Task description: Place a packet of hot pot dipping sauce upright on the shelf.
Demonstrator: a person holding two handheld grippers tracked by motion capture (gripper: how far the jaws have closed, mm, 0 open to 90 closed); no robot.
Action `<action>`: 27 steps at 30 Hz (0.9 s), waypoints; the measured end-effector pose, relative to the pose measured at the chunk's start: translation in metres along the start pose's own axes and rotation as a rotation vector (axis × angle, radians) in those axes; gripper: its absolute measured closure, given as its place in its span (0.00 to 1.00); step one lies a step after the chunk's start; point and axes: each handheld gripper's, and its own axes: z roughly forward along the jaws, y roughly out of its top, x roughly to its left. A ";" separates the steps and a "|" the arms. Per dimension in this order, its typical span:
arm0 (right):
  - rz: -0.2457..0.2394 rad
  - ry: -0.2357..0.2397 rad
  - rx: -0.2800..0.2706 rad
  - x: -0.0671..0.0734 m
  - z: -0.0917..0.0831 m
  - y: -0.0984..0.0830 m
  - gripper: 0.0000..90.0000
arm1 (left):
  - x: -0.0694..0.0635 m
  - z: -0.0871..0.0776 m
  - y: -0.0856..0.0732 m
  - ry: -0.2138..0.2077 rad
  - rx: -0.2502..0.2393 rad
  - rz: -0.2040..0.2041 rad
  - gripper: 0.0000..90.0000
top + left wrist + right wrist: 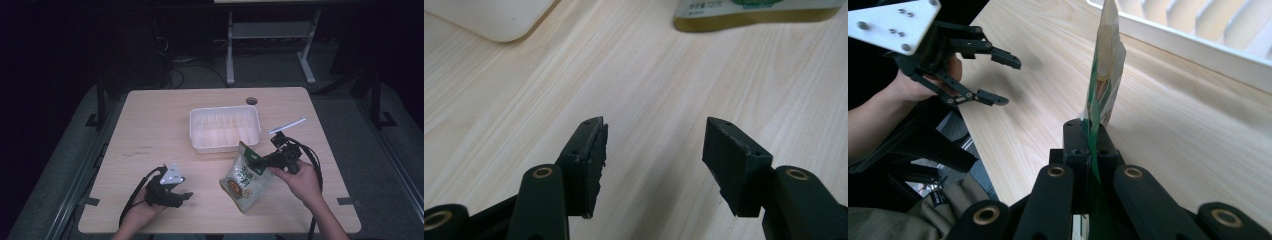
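Right claw (261, 161), right of centre, is clamped on the snack pouch's (244, 181) top edge; left claw (184, 196), lower left, gapes empty over the counter (150, 125), below the white tray (225, 146).

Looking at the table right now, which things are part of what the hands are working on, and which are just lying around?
Part of the job:
- snack pouch, pinched at its top edge by the right gripper
- white tray, beside the pouch
- left gripper, jaws open, nothing between them

Just lying about:
- white strip, near the table's right edge
- table hole, behind the tray
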 end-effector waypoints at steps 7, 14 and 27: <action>-0.048 -0.028 -0.004 0.016 -0.008 0.014 0.99 | 0.006 -0.005 -0.007 0.025 -0.010 -0.023 0.46; -0.044 -0.031 -0.021 0.019 -0.015 0.021 1.00 | 0.009 -0.004 -0.008 0.032 -0.017 -0.040 0.43; -0.047 -0.013 -0.037 0.022 -0.023 0.041 0.99 | 0.013 -0.003 -0.011 0.048 -0.010 -0.047 0.41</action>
